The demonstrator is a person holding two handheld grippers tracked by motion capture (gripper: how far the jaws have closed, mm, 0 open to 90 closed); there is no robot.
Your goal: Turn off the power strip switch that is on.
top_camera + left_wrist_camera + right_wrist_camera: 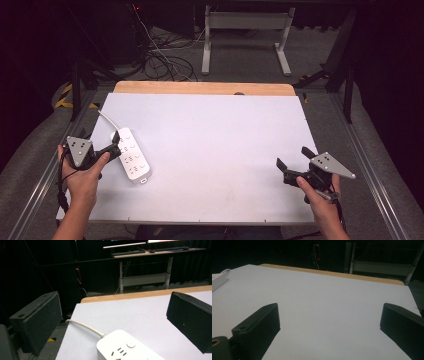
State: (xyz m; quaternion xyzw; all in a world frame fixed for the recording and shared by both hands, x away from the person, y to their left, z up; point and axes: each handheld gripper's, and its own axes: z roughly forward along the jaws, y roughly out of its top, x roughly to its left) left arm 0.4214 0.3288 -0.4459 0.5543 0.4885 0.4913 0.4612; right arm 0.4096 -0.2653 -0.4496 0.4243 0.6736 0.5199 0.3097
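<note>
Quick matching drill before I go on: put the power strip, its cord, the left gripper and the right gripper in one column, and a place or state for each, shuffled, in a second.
Things:
1. power strip
2. cord
3. left gripper
4. right gripper

Places or states:
A. open, over bare table at the near right
B. runs off the table's far left corner
C. white, lying flat near the table's left edge
D. open, right beside the strip's cord end

Pairs: 1-C, 2-B, 3-D, 4-A
</note>
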